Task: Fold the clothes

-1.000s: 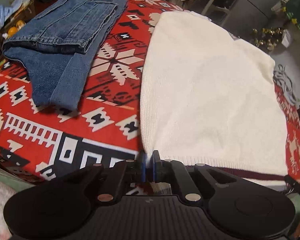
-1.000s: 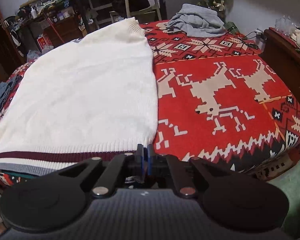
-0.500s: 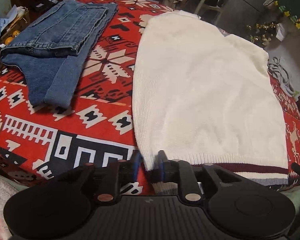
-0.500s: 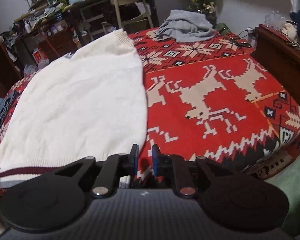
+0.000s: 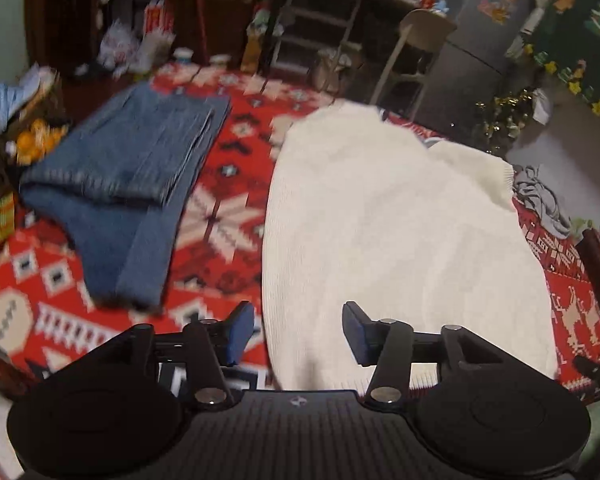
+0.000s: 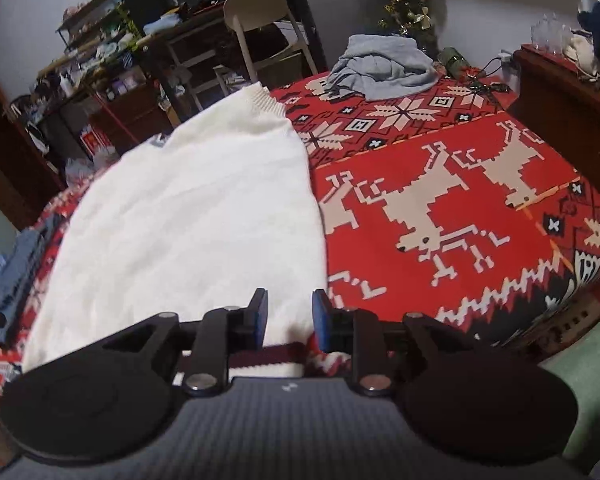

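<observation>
**Both grippers slack at the sweater hem**

My left gripper (image 5: 298, 330) and right gripper (image 6: 290, 314) both stand spread apart w/ nothing between the blue pads, one over each near corner of the white sweater (image 5: 388, 232). The sweater lies flat on the red patterned blanket (image 6: 440, 208), narrowed to a long panel: no sleeve sticks out at either side, so I judge they're tucked in (can't see underneath). Its dark red stripe (image 6: 272, 352) and ribbed hem sit right under my right jaws; the ribbed collar end is at the far side.

Step in hand, as I read it: the sweater is a tidy strip lying lengthways, and my tools are off it at the hem. That fits either a pause between folds or a sweater left as it is; the pics don't settle which. If another fold comes, it would need both near corners pinched together evenly and carried toward the collar, kept level so the knit doesn't skew.

Materials: soft, thick knit, fine ribs along the edge, drapes w/ small dimples. The jeans (image 5: 128, 184), stiff denim, lie folded in a flat stack just left of it, apart. A grey garment (image 6: 380, 68) sits crumpled at the blanket's far end.
</observation>
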Motion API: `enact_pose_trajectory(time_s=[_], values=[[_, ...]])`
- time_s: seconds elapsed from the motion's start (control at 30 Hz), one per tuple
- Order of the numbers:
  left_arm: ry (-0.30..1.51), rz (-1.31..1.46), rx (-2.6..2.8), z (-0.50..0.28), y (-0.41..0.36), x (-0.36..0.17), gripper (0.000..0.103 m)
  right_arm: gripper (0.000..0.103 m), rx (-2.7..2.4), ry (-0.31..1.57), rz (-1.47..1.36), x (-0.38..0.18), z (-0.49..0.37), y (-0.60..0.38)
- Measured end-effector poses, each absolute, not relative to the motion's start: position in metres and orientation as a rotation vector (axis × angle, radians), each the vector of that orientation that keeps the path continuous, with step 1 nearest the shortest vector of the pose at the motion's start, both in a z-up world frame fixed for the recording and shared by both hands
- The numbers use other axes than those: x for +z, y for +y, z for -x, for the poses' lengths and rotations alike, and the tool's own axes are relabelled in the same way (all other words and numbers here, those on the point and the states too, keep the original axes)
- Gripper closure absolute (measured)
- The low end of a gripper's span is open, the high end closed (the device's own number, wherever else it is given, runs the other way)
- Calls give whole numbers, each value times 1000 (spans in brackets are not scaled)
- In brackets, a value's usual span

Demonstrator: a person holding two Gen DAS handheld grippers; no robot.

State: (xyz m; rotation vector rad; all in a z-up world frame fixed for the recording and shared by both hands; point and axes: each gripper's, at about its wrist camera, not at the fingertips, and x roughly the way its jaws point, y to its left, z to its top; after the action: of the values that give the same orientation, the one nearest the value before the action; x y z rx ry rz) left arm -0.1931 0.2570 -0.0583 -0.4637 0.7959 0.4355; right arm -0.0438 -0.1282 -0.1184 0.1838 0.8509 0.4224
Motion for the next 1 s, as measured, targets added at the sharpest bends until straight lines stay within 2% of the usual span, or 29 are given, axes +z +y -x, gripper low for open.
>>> enact_pose_trajectory(time_s=[0.1,0.37,0.53,0.63,0.7,0.8,0.97,1.0], values=[[777,430,435,183,259,-54,50,74,433,846,-215,-113,41,-124],[753,482,460,147,284,-61,49,73,433,832,-180,-93,8,-107],[731,454,469,115,299,-62,49,65,445,810,-121,-70,-13,-90],[717,438,475,97,308,-62,49,57,462,800,-92,-58,-18,-79],[709,427,478,84,314,-63,46,45,474,794,-72,-50,-21,-71],[672,407,470,70,320,-61,36,30,492,784,-43,-37,-26,-60],[603,342,468,43,336,-54,28,24,483,818,4,-21,-43,-47],[595,334,459,38,341,-53,28,20,477,830,13,-18,-48,-45]])
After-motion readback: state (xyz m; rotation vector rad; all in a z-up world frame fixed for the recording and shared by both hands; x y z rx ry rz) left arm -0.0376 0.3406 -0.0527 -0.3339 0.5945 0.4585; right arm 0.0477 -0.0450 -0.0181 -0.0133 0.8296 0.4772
